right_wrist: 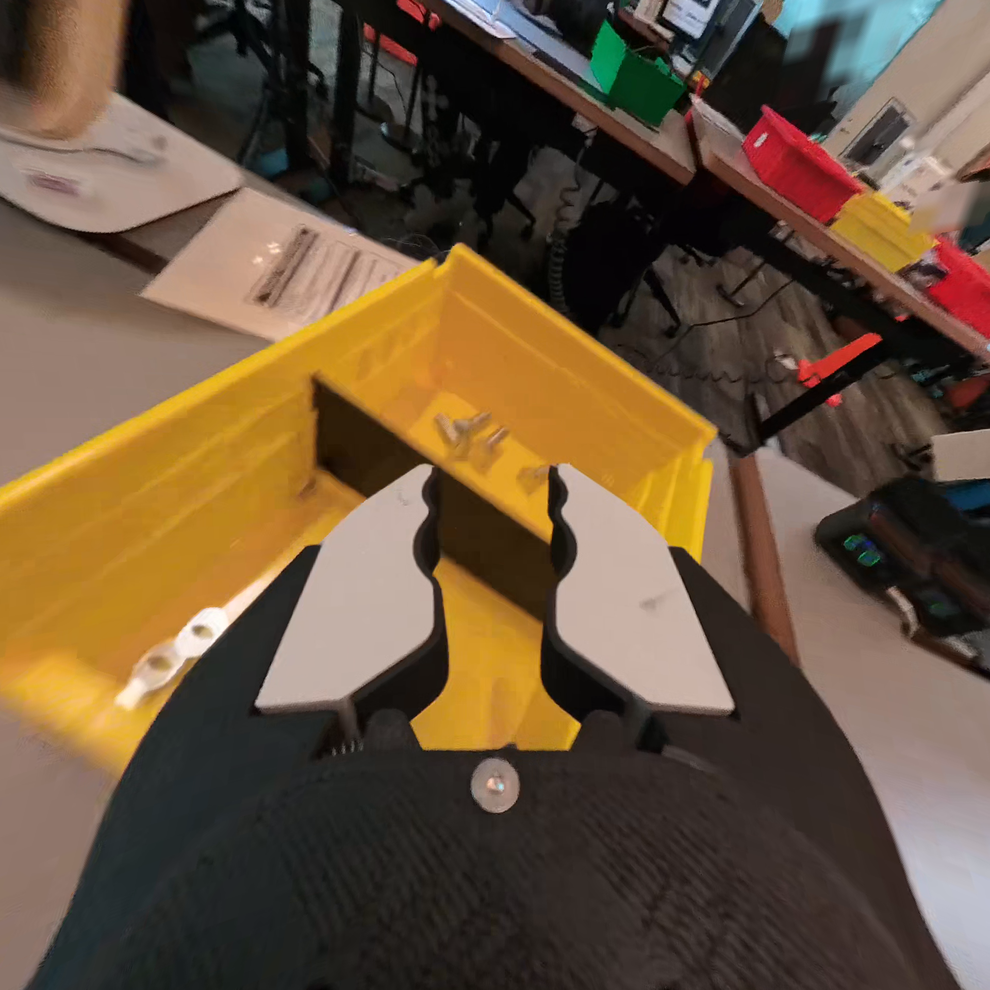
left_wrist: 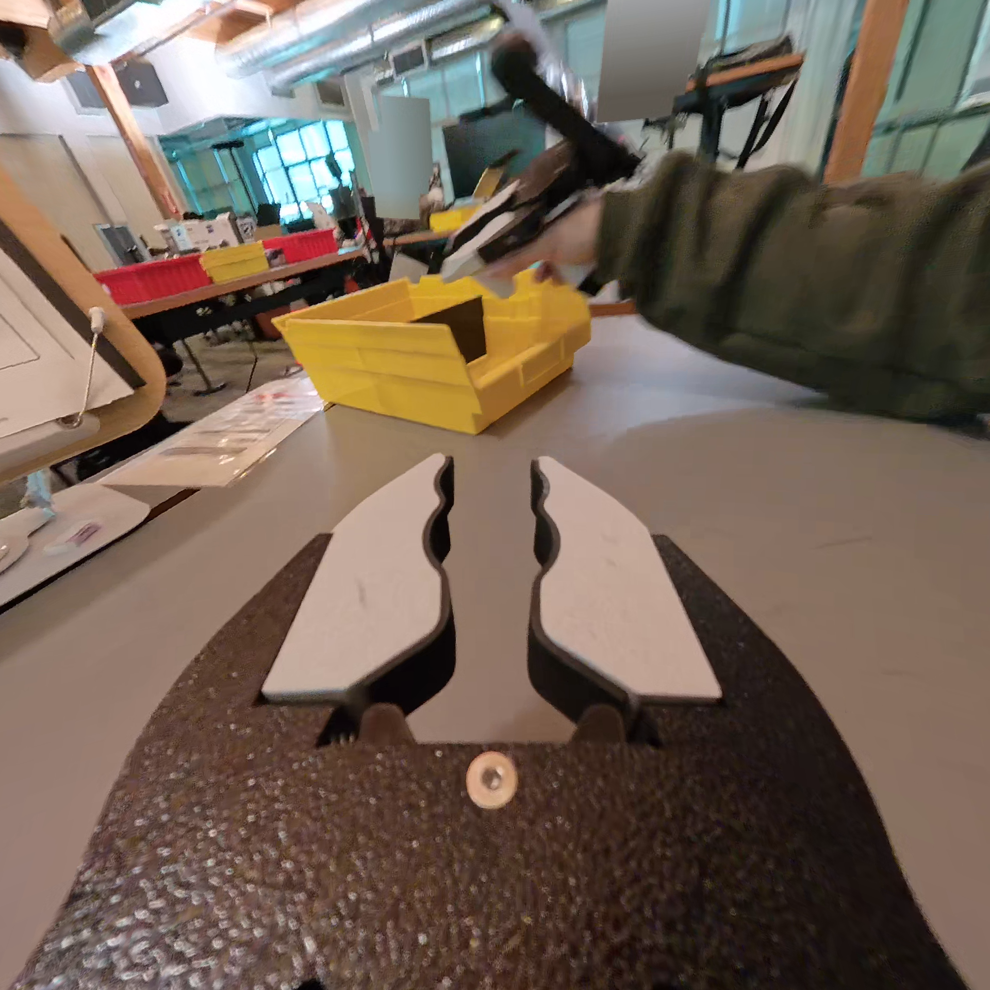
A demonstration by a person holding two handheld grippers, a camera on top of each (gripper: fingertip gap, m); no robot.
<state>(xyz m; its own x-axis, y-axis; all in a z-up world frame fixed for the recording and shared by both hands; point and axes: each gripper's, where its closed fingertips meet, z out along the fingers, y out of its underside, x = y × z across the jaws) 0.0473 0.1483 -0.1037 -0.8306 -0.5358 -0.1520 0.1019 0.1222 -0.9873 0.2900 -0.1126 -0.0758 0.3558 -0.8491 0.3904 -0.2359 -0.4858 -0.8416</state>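
Observation:
A yellow bin [left_wrist: 428, 369] with a black divider [left_wrist: 463, 329] stands on the grey table [left_wrist: 750, 535]. My left gripper [left_wrist: 492, 463] is open and empty, low over the table, short of the bin. My right gripper [right_wrist: 493, 471] is open and empty, hovering over the bin [right_wrist: 160, 509] above its black divider [right_wrist: 369, 444]. Several small metal screws [right_wrist: 471, 434] lie in the far compartment. Two silver ring-shaped parts [right_wrist: 177, 651] lie in the near compartment at the left. In the left wrist view the right gripper [left_wrist: 482, 262] shows over the bin, held by a hand in an olive sleeve [left_wrist: 777, 278].
A laminated sheet [left_wrist: 235, 434] lies at the table's left edge, also in the right wrist view [right_wrist: 289, 268]. Beyond the edge are other tables with red bins [left_wrist: 155, 276], yellow bins [left_wrist: 235, 262] and a green bin [right_wrist: 635, 80]. A black device [right_wrist: 921, 557] sits at the right. My right fingertips sit around 35 cm from my left ones.

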